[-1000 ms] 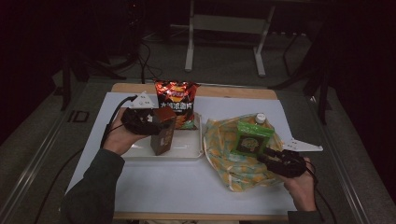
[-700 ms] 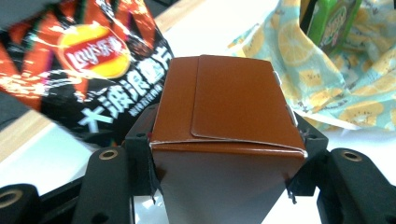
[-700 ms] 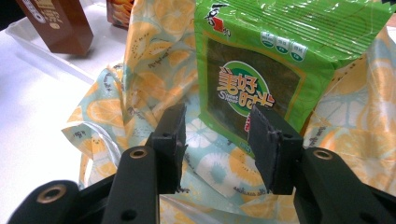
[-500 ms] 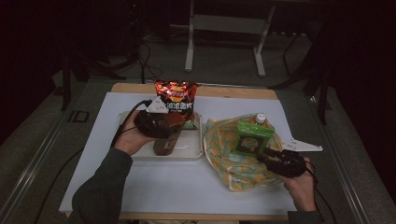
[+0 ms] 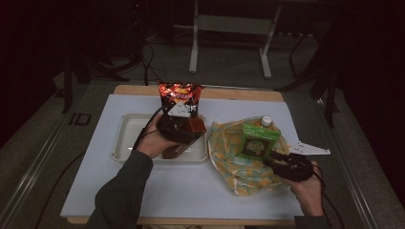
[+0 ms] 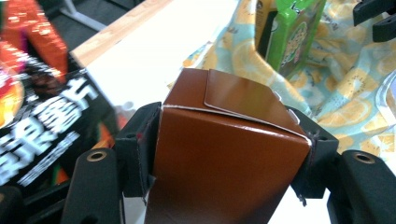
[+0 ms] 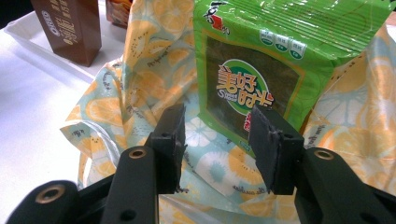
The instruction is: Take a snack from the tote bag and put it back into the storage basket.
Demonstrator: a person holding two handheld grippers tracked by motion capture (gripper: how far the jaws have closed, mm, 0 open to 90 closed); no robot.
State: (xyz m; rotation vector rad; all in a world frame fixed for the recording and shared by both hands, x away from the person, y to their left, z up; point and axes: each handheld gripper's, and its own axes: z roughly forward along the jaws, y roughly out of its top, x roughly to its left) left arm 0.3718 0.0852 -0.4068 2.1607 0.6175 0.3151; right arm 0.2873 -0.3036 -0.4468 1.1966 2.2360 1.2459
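A brown carton (image 6: 224, 154) stands upright at the right end of the white tray (image 5: 126, 138), between the jaws of my left gripper (image 6: 226, 140). Its jaws have just been opening a little, but both pads (image 6: 142, 149) still lie against the carton's sides. My right gripper (image 7: 215, 140) is open and low over the lemon-print cloth bag (image 7: 140, 70), just in front of the green seaweed packet (image 7: 261, 60) that stands in the bag. In the high view my left gripper (image 5: 174, 129) is at the carton (image 5: 193, 128) and my right gripper (image 5: 272, 160) is at the bag's near right side.
A red and black crisp bag (image 5: 180, 98) stands at the tray's far edge, right behind the carton. A white-capped carton (image 5: 266, 120) sticks up behind the green packet (image 5: 258, 140). Bare white tabletop (image 5: 181, 191) lies in front of the tray.
My left hand has carried the brown carton to the right and down, from tilted over the tray's middle to upright at its right end. The right hand has kept still.
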